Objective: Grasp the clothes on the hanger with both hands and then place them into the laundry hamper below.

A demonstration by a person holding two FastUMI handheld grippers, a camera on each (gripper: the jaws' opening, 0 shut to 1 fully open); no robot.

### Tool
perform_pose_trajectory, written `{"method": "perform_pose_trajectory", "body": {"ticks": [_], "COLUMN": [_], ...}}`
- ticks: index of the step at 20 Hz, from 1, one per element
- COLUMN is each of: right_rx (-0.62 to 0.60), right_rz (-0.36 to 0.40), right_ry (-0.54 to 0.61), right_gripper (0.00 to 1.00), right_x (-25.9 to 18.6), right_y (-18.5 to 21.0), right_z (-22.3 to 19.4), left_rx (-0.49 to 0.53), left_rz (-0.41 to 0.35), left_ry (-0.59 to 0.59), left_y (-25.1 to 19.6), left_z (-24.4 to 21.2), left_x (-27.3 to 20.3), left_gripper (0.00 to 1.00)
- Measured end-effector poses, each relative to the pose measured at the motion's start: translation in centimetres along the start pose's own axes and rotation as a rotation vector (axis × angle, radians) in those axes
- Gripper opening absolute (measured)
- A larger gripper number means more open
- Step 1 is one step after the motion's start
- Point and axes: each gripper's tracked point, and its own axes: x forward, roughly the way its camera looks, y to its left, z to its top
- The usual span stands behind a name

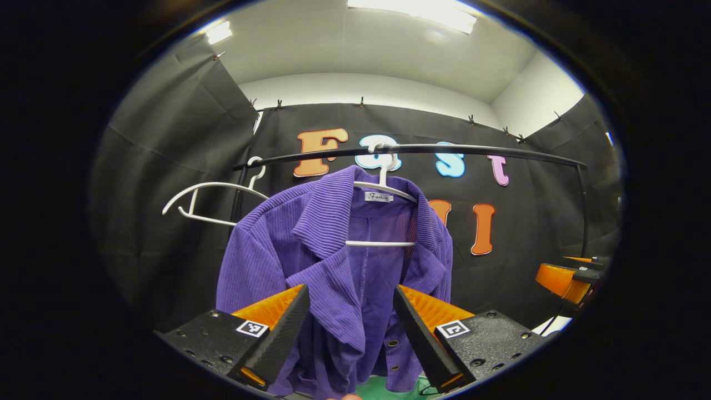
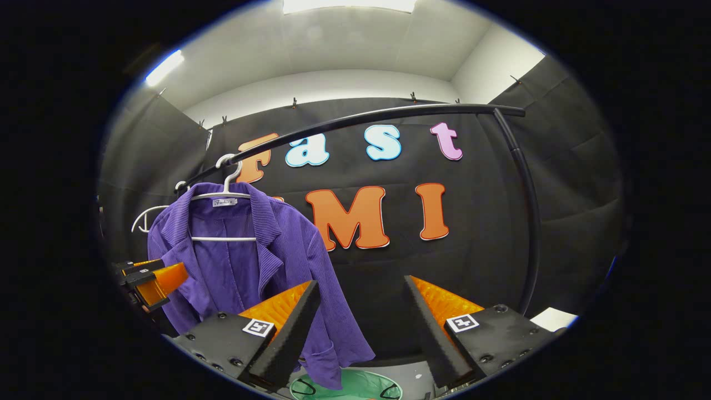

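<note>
A purple ribbed jacket hangs on a white hanger from the black rail. My left gripper is open right in front of the jacket's front panel, its fingers apart on either side of the lapel. In the right gripper view the jacket hangs at the left, and my right gripper stands open to its right with only the booth wall between its fingers. The green hamper shows below. The left gripper also appears at the jacket's left side, and the right gripper at the far right.
A second, bare white hanger hangs at the rail's left end. The rail's upright post curves down on the right. A white patch lies low at the right.
</note>
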Motion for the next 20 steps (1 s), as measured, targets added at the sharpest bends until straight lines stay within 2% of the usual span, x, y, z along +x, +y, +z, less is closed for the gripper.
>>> {"method": "perform_pose_trajectory", "body": {"ticks": [3,4,5,7,8,10,11,12,13,14,15,18,19,20], "right_rx": [-0.012,-0.015,-0.016,-0.036,-0.048,-0.049,-0.046,-0.037,-0.026,-0.008,0.02,0.076,0.08,0.082], "right_rz": [0.016,0.021,0.026,0.032,0.041,0.091,0.124,0.159,0.195,0.222,0.236,0.253,0.24,0.207], "right_ry": [0.011,0.008,0.005,0.005,0.01,0.027,0.033,0.038,0.047,0.063,0.088,0.144,0.144,0.136], "right_gripper": [0.97,0.97,0.97,0.97,0.97,0.97,0.92,0.98,0.92,0.92,0.92,0.91,0.97,0.98], "right_x": [0.8,1.2,1.8,3.0,3.6,5.1,5.8,6.4,7.0,7.7,8.4,11.0,11.9,12.9], "right_y": [0.4,0.6,1.0,1.6,2.1,4.6,6.3,7.9,9.7,11.4,12.8,16.7,17.3,17.4], "right_z": [-0.4,-0.5,-0.7,-1.4,-1.9,-2.9,-3.3,-3.7,-4.4,-5.3,-6.4,-8.6,-8.8,-8.9], "left_rx": [-0.002,-0.011,-0.02,-0.023,-0.019,-0.005,0.002,0.005,0.001,-0.008,-0.016,-0.029,-0.04,-0.052], "left_rz": [0.032,0.036,0.038,0.045,0.047,0.046,0.044,0.042,0.036,0.025,0.013,-0.008,-0.015,-0.025], "left_ry": [0.002,0.008,0.015,0.023,0.026,0.031,0.031,0.031,0.033,0.039,0.048,0.077,0.085,0.092], "left_y": [1.4,1.8,2.2,3.1,3.5,4.3,4.6,4.9,5.1,5.3,5.4,6.8,7.4,7.9], "left_z": [-0.4,-0.6,-0.7,-1.0,-1.1,-1.3,-1.3,-1.4,-1.6,-1.9,-2.2,-3.2,-3.4,-3.7], "left_x": [-0.4,-0.5,-0.7,-1.3,-1.5,-1.7,-1.7,-1.6,-1.6,-1.5,-1.5,-1.8,-1.8,-2.0], "left_gripper": [0.95,0.92,0.95,0.92,0.95,0.95,0.95,0.95,0.95,0.92,0.95,0.95,0.92,0.92]}}
